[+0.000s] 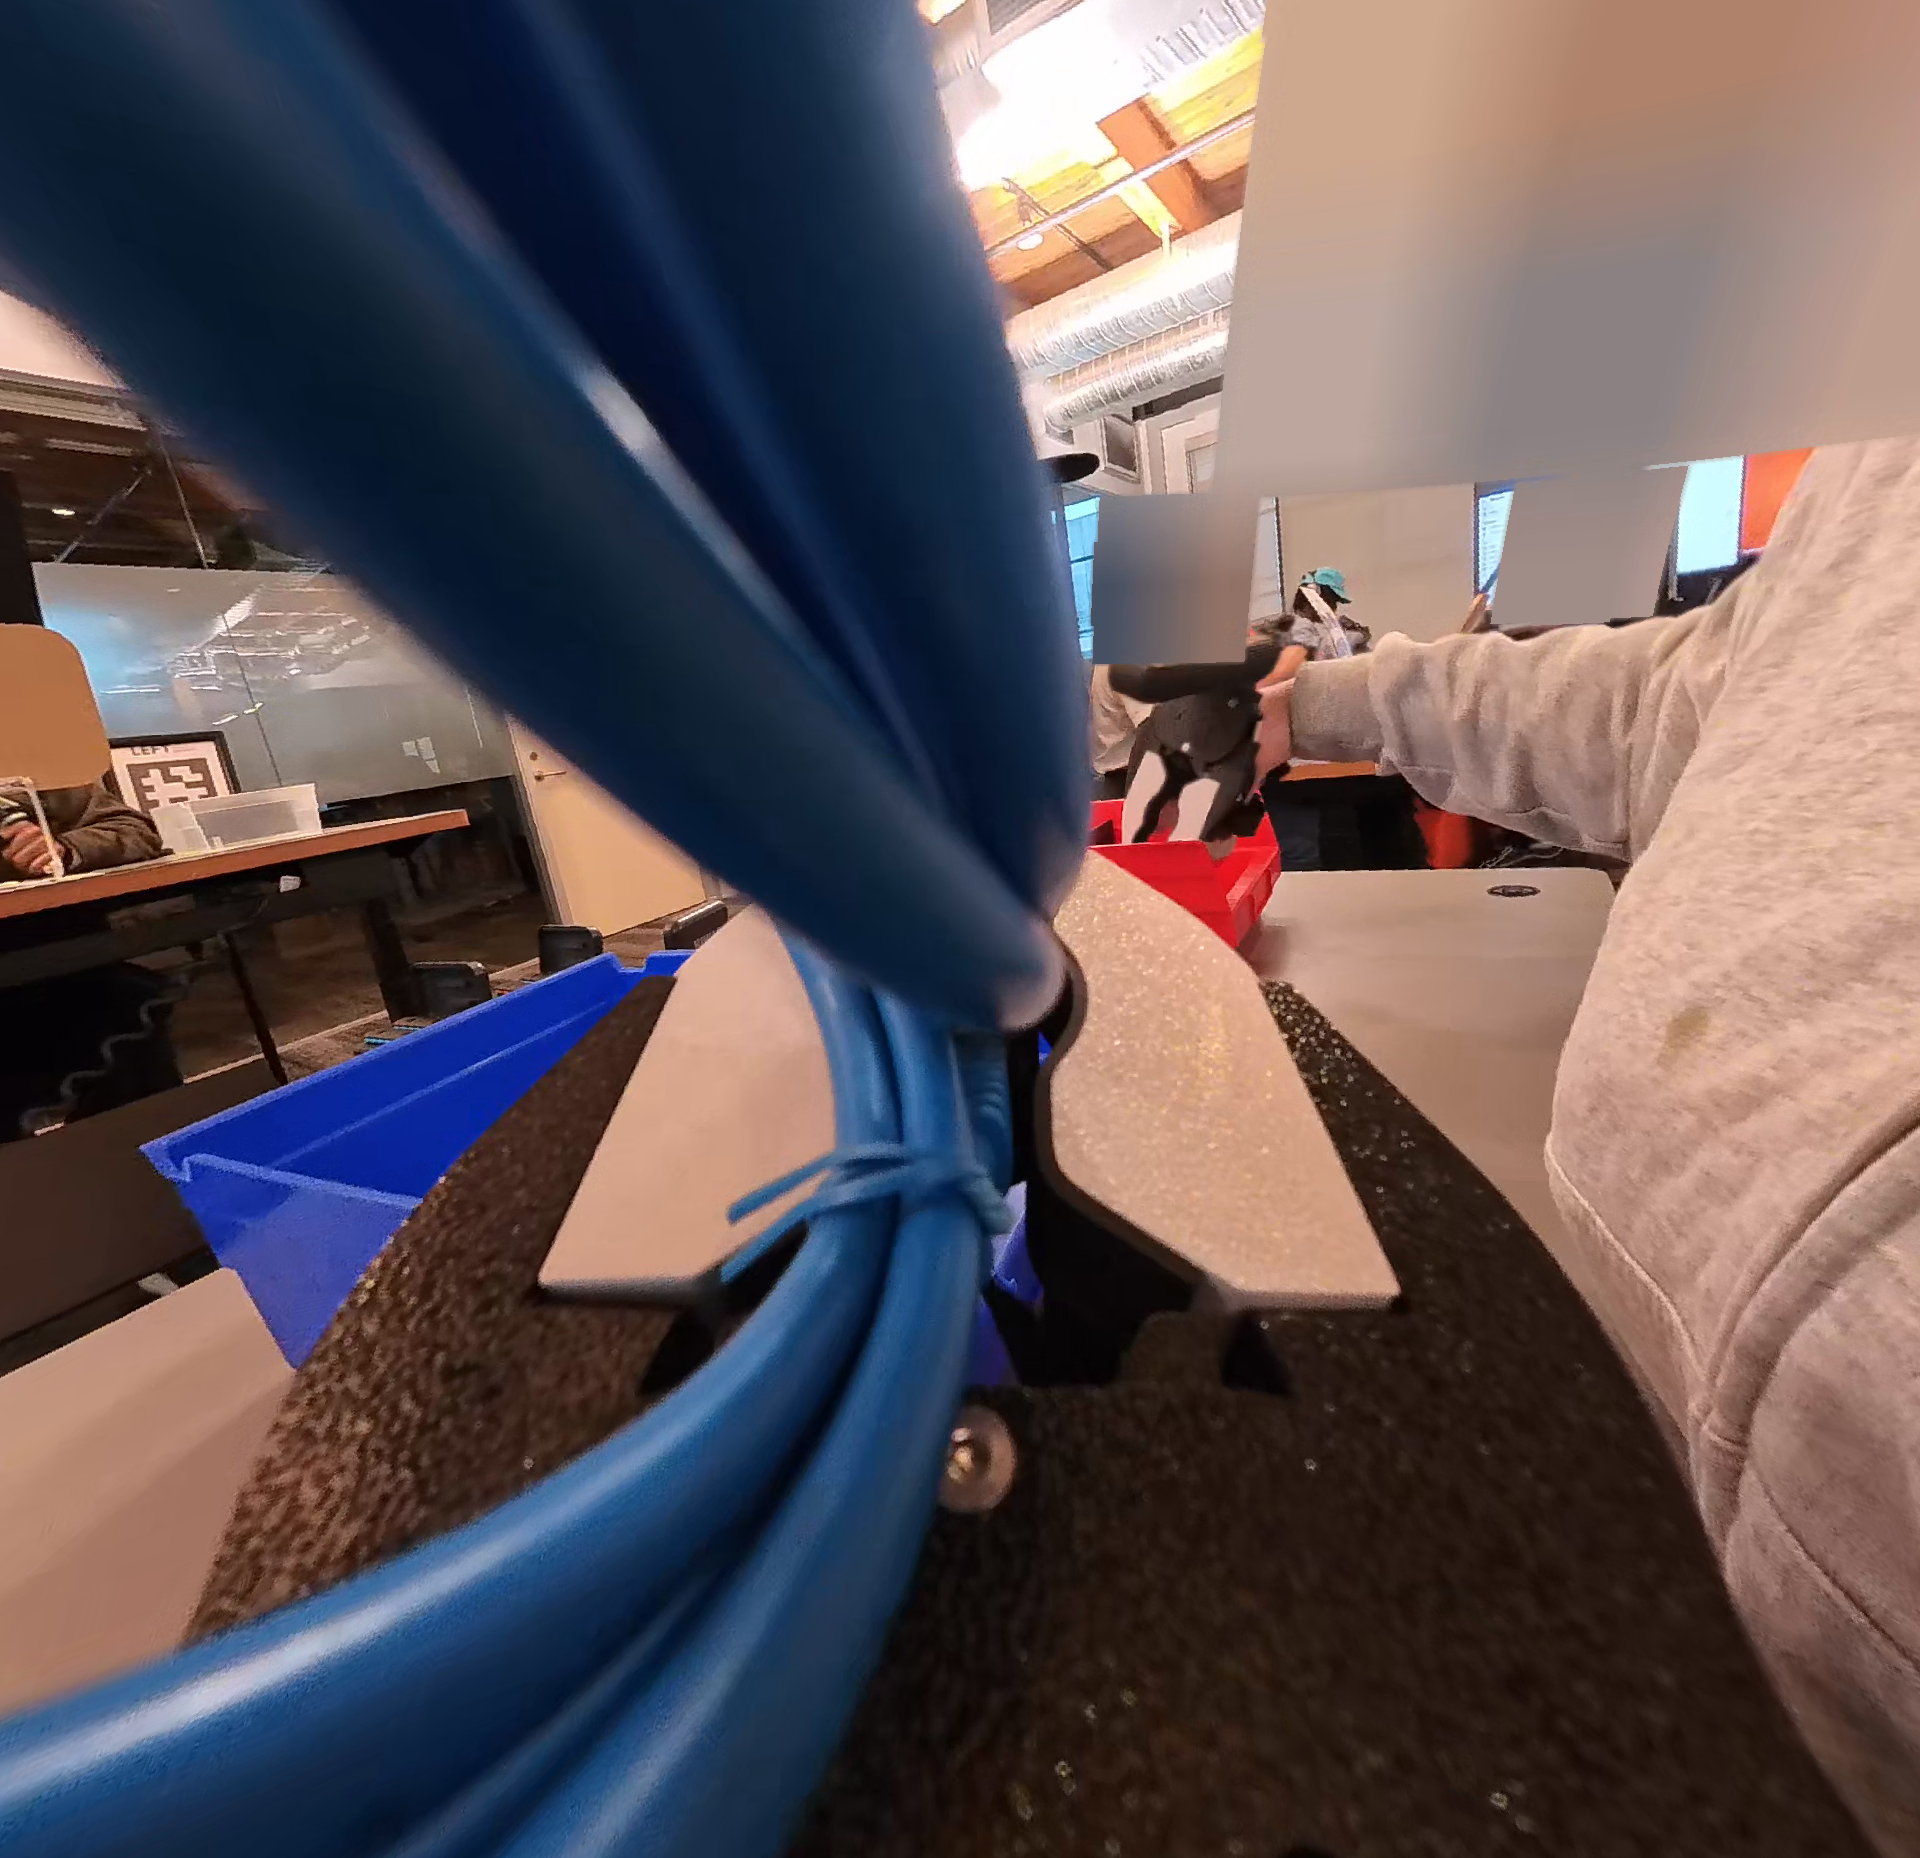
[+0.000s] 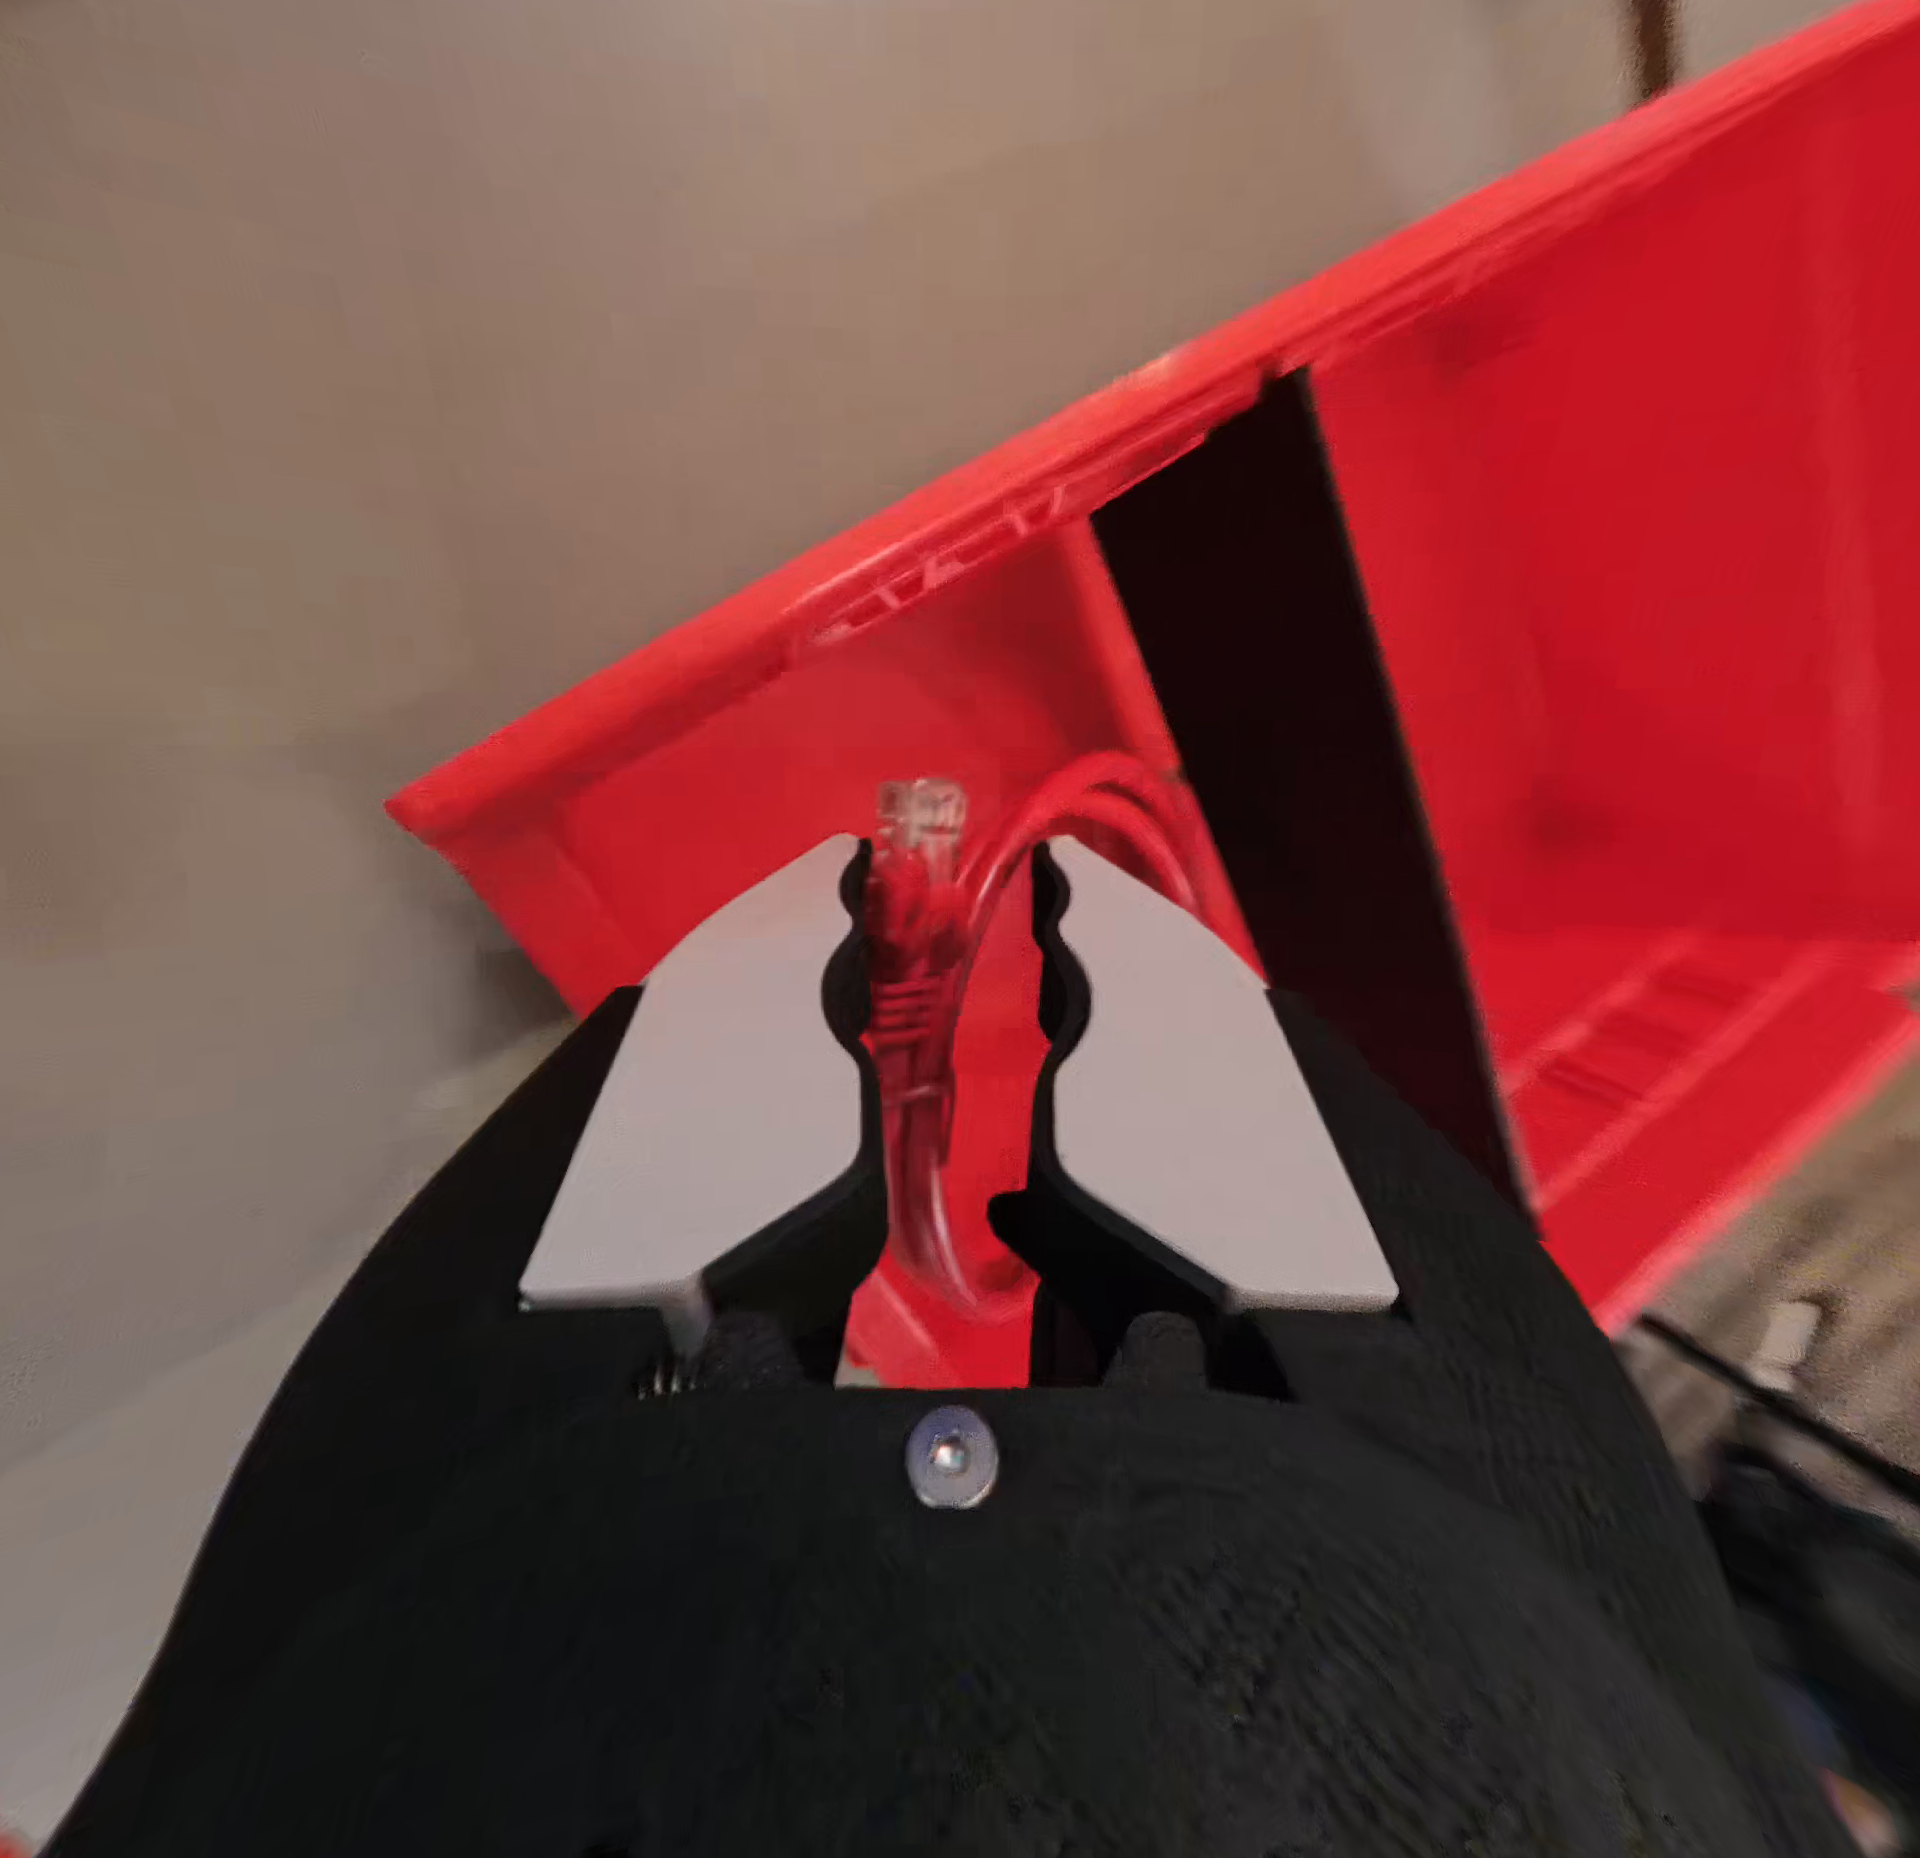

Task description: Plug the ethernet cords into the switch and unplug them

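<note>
left gripper [image 1: 1023,987]: clamped on bundled blue ethernet cord [image 1: 665,603], loops tied with a thin blue tie, above blue plastic bin [image 1: 312,1185] | right gripper [image 2: 951,852]: parted, red ethernet cord with clear plug [image 2: 920,935] leaning on left pad, gap at right pad, over red plastic bin [image 2: 1558,665] with black divider [image 2: 1278,717] | switch: unseen

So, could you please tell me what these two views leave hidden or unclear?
- The switch: in neither view.
- Left tongs: tips and left pad hidden by the bundled blue ethernet cord, so the grip is unclear, left wrist view.
- Blue bin: contents hidden by its wall.
- Red bin: cut off at the right edge, blurred, right wrist view.
</note>
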Tool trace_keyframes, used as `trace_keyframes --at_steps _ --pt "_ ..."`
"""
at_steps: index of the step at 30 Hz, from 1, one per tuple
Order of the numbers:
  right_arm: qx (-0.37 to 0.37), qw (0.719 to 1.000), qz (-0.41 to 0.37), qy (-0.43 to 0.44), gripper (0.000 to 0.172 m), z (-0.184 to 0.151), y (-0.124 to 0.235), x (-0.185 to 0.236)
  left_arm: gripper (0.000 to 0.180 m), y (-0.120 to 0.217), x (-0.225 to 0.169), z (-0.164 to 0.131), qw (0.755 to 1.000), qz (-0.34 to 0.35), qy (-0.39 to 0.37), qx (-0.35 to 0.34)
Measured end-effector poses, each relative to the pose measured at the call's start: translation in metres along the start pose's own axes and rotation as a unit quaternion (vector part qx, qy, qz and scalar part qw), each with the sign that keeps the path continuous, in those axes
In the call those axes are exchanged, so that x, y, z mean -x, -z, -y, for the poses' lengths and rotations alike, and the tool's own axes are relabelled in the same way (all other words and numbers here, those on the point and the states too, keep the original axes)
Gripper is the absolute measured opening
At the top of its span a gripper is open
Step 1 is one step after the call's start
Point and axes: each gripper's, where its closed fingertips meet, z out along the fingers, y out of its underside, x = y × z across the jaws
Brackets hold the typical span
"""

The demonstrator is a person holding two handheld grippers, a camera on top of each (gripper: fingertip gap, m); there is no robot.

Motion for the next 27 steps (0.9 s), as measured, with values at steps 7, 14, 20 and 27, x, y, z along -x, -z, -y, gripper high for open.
trace_keyframes --at_steps 7,14,20,27 --pt "0.054 0.991 0.094 -0.08 0.069 -0.006 -0.001 0.005 0.021 0.001 -0.004 -0.003 1.0 -0.009 0.022 -0.008" --pt "-0.062 0.993 -0.004 -0.1 0.096 0.036 0.064 -0.039 0.021 0.002 -0.003 -0.01 1.0 -0.009 0.028 -0.001" --pt "-0.259 0.946 -0.182 -0.065 0.083 0.125 0.139 -0.042 0.021 0.004 0.004 -0.016 0.999 0.008 0.04 0.0" --pt "-0.472 0.875 0.042 0.101 0.081 0.284 0.138 0.151 0.021 0.008 0.007 -0.018 0.999 0.018 0.05 -0.004"
